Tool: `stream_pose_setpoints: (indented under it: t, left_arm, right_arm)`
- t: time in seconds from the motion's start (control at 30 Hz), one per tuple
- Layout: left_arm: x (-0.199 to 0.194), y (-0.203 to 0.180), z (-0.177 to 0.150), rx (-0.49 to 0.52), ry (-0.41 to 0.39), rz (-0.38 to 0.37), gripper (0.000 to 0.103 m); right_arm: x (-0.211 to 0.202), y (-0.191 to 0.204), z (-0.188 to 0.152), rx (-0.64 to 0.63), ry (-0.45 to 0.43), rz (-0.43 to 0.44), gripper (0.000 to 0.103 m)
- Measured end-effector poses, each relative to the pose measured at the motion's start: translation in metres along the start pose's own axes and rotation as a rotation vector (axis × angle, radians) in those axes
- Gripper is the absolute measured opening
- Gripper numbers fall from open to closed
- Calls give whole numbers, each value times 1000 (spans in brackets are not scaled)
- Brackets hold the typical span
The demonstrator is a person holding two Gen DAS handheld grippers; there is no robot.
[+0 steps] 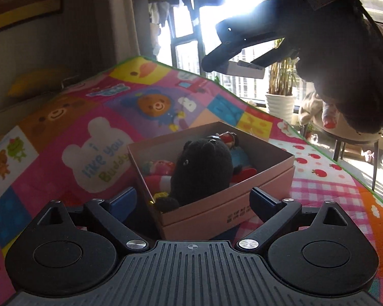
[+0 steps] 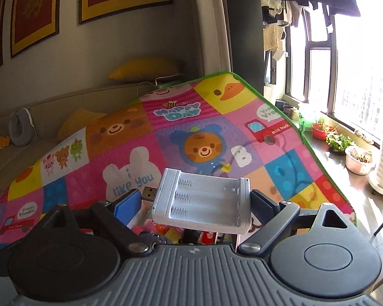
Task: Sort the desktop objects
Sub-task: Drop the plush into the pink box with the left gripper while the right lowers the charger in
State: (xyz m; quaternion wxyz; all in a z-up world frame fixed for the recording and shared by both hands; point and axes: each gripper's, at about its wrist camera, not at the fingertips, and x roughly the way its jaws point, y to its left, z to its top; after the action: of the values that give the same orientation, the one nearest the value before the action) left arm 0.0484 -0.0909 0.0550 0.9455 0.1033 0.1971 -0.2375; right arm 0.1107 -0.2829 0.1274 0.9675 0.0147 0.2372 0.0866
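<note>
Left wrist view: pink box (image 1: 217,204) on bench mat (image 1: 89,137), straight ahead between spread fingers of left tongs (image 1: 192,199); black plush (image 1: 201,170) inside among small toys. Left tongs wide apart, gripping nothing. Above and right, right tongs (image 1: 233,65) carry white charger (image 1: 245,70).

Right wrist view: right tongs (image 2: 194,201) clamp white charger (image 2: 204,201) across its width; USB plug (image 2: 149,193) points left. Toys show below charger.

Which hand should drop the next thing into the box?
Probably the right. Its gripper already holds the white battery charger up above the pink box. The left gripper is open and empty, low beside the box, with the black plush toy already inside.
</note>
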Motion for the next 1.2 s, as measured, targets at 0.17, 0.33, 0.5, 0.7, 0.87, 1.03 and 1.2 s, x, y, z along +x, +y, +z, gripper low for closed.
stream_pose_setpoints:
  t: [0.17, 0.33, 0.5, 0.7, 0.87, 1.03, 1.2]
  left_arm:
    - [-9, 17, -13, -70, 26, 32, 101]
    - [-12, 35, -24, -162, 33, 29, 101]
    - [-12, 38, -27, -203, 30, 0, 101]
    - [-18, 42, -31, -214, 29, 9, 102]
    - [-15, 49, -31, -248, 39, 13, 102]
    - [-11, 39, -23, -246, 27, -18, 102]
    - [-9, 30, -16, -219, 24, -13, 102]
  right_arm:
    - [46, 18, -2, 5, 92, 6, 92]
    - [57, 36, -28, -14, 177, 73, 92]
    - [70, 60, -62, -81, 268, 128, 86]
    - [72, 57, -53, -16, 300, 94, 64]
    - [49, 38, -42, -31, 282, -19, 65]
    - [48, 29, -45, 87, 368, 118, 64]
    - [79, 36, -46, 191, 432, 234, 64]
